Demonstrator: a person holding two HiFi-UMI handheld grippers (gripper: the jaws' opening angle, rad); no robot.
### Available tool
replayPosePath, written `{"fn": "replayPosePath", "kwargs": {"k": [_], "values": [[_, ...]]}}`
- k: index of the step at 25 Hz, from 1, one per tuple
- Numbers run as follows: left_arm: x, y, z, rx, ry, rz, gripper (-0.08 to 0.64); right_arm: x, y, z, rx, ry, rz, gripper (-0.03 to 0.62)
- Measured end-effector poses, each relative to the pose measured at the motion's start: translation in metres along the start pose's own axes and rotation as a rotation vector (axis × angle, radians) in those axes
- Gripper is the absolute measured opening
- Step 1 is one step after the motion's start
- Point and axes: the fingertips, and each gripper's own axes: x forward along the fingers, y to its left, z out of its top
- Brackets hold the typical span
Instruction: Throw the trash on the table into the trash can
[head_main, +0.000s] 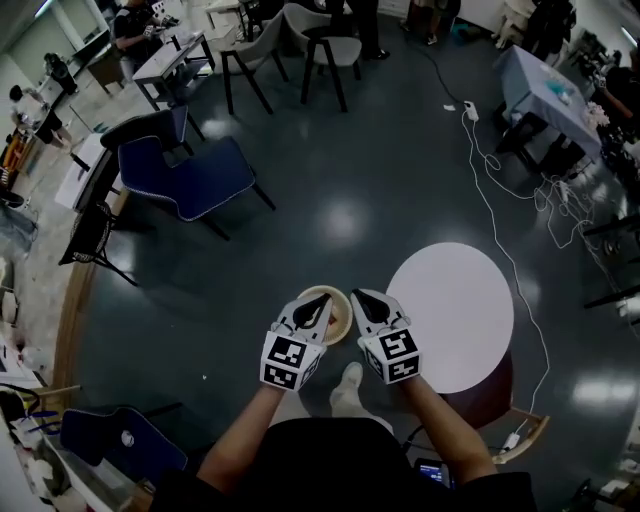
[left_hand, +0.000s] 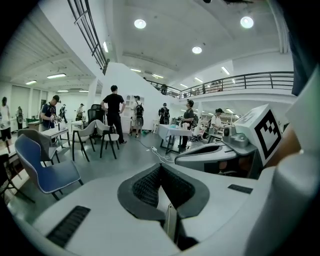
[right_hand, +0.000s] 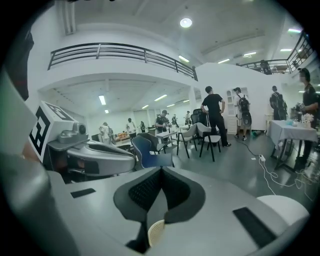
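A tan paper bowl (head_main: 338, 320) hangs in the air over the dark floor, just left of the round white table (head_main: 450, 310). My left gripper (head_main: 320, 306) is shut on its left rim and my right gripper (head_main: 364, 302) on its right rim, side by side. In the left gripper view a thin edge of the bowl (left_hand: 170, 222) shows between the closed jaws of my left gripper (left_hand: 160, 167). In the right gripper view a ribbed cream piece of the bowl's rim (right_hand: 156, 232) sits low in the closed jaws of my right gripper (right_hand: 161, 170). No trash can shows in any view.
The person's shoe (head_main: 348, 388) is on the floor below the bowl. A blue chair (head_main: 185, 175) stands to the upper left, another blue seat (head_main: 120, 440) at the lower left. White cables (head_main: 500, 200) trail across the floor on the right. Chairs, tables and people stand further back.
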Motion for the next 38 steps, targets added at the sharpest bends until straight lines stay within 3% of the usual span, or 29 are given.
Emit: {"fn": "replayPosePath", "kwargs": {"k": [9,17,29,38], "values": [[-0.008,-0.039,0.034,0.016,-0.06,0.065,0.012,-0.043,-0.017,0.034,-0.074,-0.07,0.044,0.018],[-0.019,-0.046,0.046,0.029,-0.072,0.1,0.012,-0.061,-0.021,0.062,-0.101,-0.136,0.058,0.018],[-0.058,-0.046,0.077,0.062,-0.152,0.098,0.012,-0.075,0.014,0.097,-0.102,-0.206,0.063,0.018],[-0.125,-0.061,0.073,0.08,-0.194,0.083,0.012,-0.108,0.077,0.099,-0.117,-0.237,0.037,0.018]]}}
